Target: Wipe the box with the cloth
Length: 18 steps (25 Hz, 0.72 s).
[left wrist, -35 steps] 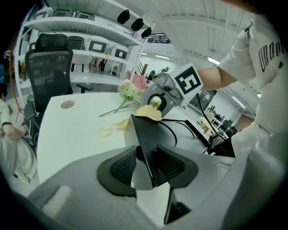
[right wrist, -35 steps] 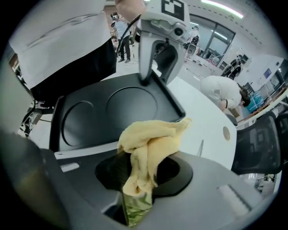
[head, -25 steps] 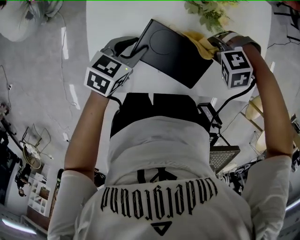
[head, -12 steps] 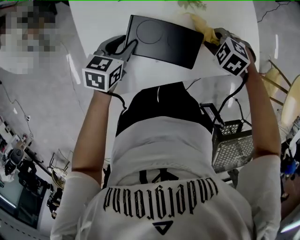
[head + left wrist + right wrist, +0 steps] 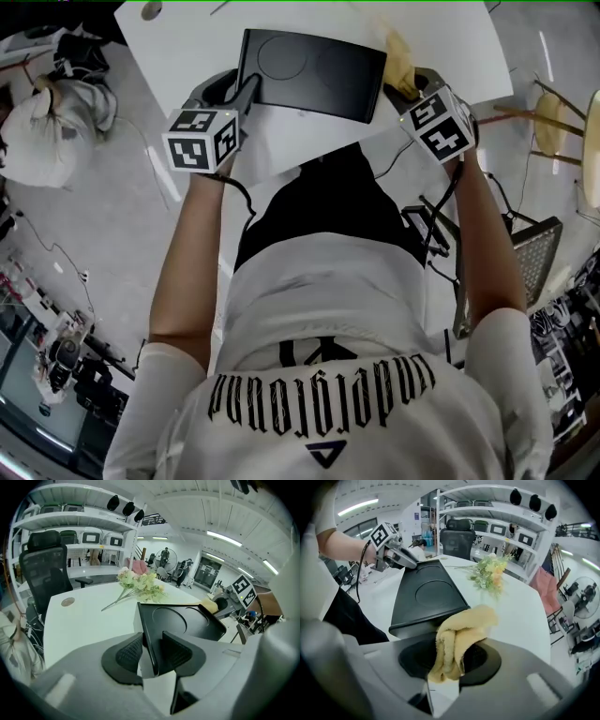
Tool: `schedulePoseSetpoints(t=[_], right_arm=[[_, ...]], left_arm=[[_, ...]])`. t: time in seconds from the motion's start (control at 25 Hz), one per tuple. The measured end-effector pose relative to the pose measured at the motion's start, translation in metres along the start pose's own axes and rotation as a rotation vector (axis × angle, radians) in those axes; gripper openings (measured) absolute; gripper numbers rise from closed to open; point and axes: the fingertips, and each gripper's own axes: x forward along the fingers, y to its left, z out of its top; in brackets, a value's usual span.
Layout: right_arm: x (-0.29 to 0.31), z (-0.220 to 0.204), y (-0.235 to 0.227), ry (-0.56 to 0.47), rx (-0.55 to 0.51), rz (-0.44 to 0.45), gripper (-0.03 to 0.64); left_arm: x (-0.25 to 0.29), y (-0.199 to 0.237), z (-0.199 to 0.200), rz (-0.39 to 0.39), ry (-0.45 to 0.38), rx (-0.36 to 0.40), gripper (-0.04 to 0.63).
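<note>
The black box (image 5: 314, 61) lies on the white counter (image 5: 187, 37), close to its near edge and just in front of the person; the left gripper (image 5: 151, 644) has the near left corner of the box between its fingers, which have just been closing and now press on the thin wall from both sides; the right gripper (image 5: 454, 660) holds the yellow cloth (image 5: 461, 630) bunched between its fingers, and the cloth touches the right end of the box.

To wipe well, I think the left grip should be kept firm, so that the box does not slide or turn under the stroke; the cloth should meet the black surface with its soft fold, not with the hard fingers behind it; long, even strokes along the right wall and then over the lid seem better than short rubbing; the flowers (image 5: 490, 573) on the far part of the counter should be kept out of the way.

On the box I read no brand or label, only round pressed shapes in the lid; the person's shirt (image 5: 323, 309) carries Gothic letters, upside down in the head view, which seem to say "underground".
</note>
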Motion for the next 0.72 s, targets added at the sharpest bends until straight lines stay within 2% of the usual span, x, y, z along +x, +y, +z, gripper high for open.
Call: schedulePoseSetpoints(t=[0.16,0.36,0.6,0.72], right_arm=[[-0.014,-0.01,0.014,-0.053,0.141,-0.023,0.121],[-0.025,-0.021,0.023,-0.089,0.249,-0.053,0.12],[-0.051,-0.024,-0.008,-0.121,0.28,-0.207,0.114],[-0.07,-0.013,-0.029,-0.145,0.263,-0.262,0.115]], left_arm=[[0.001,-0.005,0.002,0.006,-0.009,0.028,0.146],[0.0,-0.013,0.003,0.007,-0.006,0.051,0.144],[-0.001,-0.014,-0.002,0.015,-0.002,0.062,0.144],[0.0,-0.014,-0.003,0.019,0.011,0.077,0.144]])
